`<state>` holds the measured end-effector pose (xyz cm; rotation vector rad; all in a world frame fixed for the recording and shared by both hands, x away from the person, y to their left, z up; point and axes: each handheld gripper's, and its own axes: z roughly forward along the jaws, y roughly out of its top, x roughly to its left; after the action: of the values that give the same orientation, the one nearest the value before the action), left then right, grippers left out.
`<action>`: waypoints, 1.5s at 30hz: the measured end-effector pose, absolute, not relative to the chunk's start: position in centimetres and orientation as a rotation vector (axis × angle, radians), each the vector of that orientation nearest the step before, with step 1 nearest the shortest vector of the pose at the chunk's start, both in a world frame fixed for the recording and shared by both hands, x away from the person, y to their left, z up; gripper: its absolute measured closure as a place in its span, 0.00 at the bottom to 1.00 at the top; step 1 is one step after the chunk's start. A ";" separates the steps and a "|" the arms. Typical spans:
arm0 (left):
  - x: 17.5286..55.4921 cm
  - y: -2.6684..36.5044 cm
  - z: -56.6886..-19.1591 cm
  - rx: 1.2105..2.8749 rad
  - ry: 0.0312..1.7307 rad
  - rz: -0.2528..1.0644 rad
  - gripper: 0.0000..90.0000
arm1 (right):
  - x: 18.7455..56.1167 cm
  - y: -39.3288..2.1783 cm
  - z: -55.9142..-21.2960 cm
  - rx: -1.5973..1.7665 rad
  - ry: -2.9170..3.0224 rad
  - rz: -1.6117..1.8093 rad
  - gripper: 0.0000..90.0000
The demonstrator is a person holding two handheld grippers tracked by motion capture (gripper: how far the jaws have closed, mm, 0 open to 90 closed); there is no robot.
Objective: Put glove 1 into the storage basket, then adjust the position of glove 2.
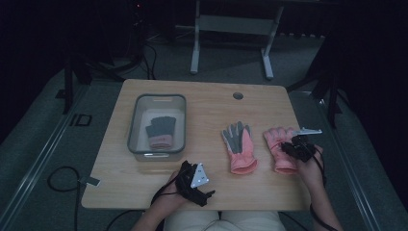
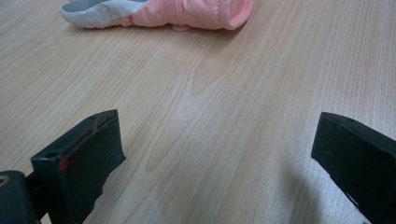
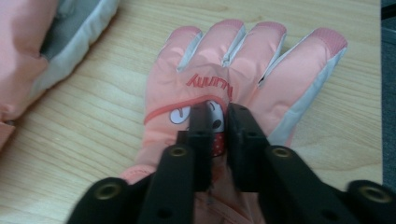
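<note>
**Right gripper over the right-hand pink glove, jaws barely parted**

High view: Taking the clear bin (image 1: 136, 126) as landmark, two pink gloves lie to its right on the wooden table (image 1: 207, 106). The middle glove (image 1: 239, 147) is palm up, grey side showing; the right-hand glove (image 1: 279, 149) lies farthest from the bin, its long axis running from cuff at the near edge to fingers pointing away from the person. The right gripper (image 1: 291, 146) sits directly over that glove's back. The left gripper (image 1: 192, 179) rests near the table's front edge, just below the bin, well apart from both gloves. A dark glove (image 1: 160, 131) lies inside the bin.

Left gripper view: its jaws stand wide apart over bare wood with nothing between them; the middle glove's cuff (image 2: 187, 11) lies ahead, well clear.

Right gripper view: the jaws stand nearly together, a narrow gap between them, tips down at the printed back of the right-hand glove (image 3: 224, 84). Whether they pinch fabric I cannot tell. The glove's fingers point straight ahead of the jaws, so the right hand is plainly the nearer one for any lift toward the bin.
</note>
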<state>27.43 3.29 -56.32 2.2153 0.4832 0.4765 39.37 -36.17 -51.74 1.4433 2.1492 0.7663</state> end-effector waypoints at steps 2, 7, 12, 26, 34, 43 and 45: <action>27.5 3.3 -56.3 2.219 0.481 0.479 0.02 | 39.4 -36.2 -51.9 1.443 2.155 0.769 0.80; 27.5 3.2 -56.4 2.225 0.481 0.483 0.02 | 39.0 -36.1 -51.7 1.409 2.153 0.773 0.68; 27.4 3.2 -56.3 2.232 0.475 0.487 0.02 | 38.4 -36.0 -51.0 1.364 2.185 0.751 0.63; 27.5 3.2 -56.3 2.223 0.488 0.484 0.02 | 38.7 -36.6 -50.9 1.498 2.135 0.795 0.96; 27.5 3.3 -56.2 2.226 0.484 0.486 0.02 | 37.8 -35.1 -46.9 1.433 2.078 0.856 0.96; 27.5 3.3 -56.2 2.224 0.483 0.487 0.02 | 37.4 -32.6 -43.3 1.362 2.056 0.897 0.97; 27.5 3.3 -56.2 2.224 0.483 0.486 0.02 | 37.3 -32.0 -42.7 1.342 2.061 0.908 0.97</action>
<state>27.53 3.29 -56.23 2.2237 0.4829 0.4860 37.32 -31.98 -42.71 1.3422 2.0613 0.9082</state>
